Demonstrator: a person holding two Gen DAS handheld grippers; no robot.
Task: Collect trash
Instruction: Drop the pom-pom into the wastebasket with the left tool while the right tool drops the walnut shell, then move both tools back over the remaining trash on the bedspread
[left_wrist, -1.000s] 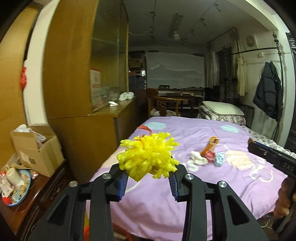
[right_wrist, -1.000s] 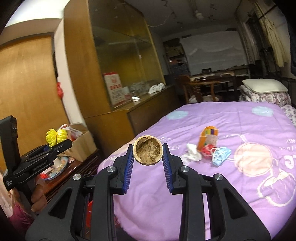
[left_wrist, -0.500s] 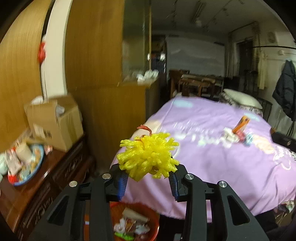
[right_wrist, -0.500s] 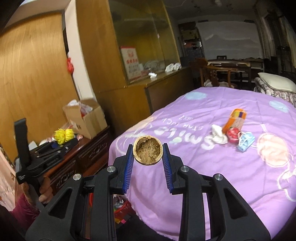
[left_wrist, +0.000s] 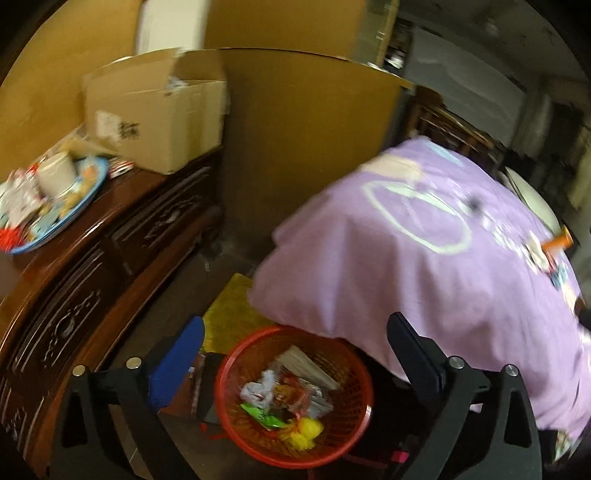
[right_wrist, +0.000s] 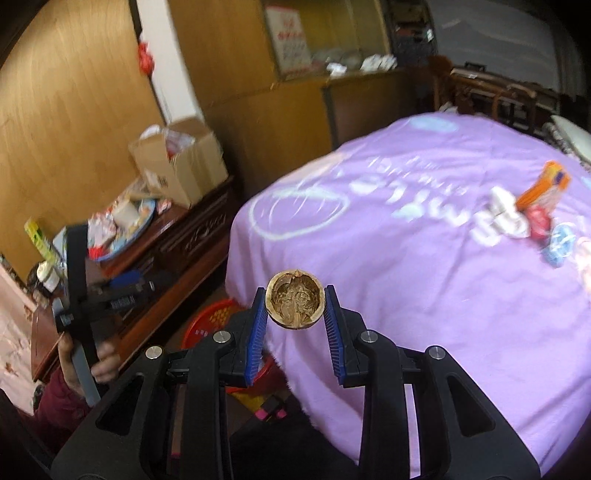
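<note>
In the left wrist view my left gripper hangs over a red mesh trash basket on the floor beside the bed. Its jaws are opening wide with nothing between them. The yellow frilly ball lies inside the basket among wrappers. In the right wrist view my right gripper is shut on a half walnut shell, held above the corner of the purple bed. The red basket shows below and left of it. More trash lies on the bed at the right. The left gripper shows at the left.
A dark carved wooden sideboard stands left of the basket, carrying a cardboard box and a blue plate of clutter. A tall wooden cabinet rises behind. A yellow bag lies on the floor by the basket.
My left gripper dropped down over the red basket and opened; the yellow ball left its jaws and now lies in the basket. The right gripper moved lower and leftward, still holding the walnut shell.
</note>
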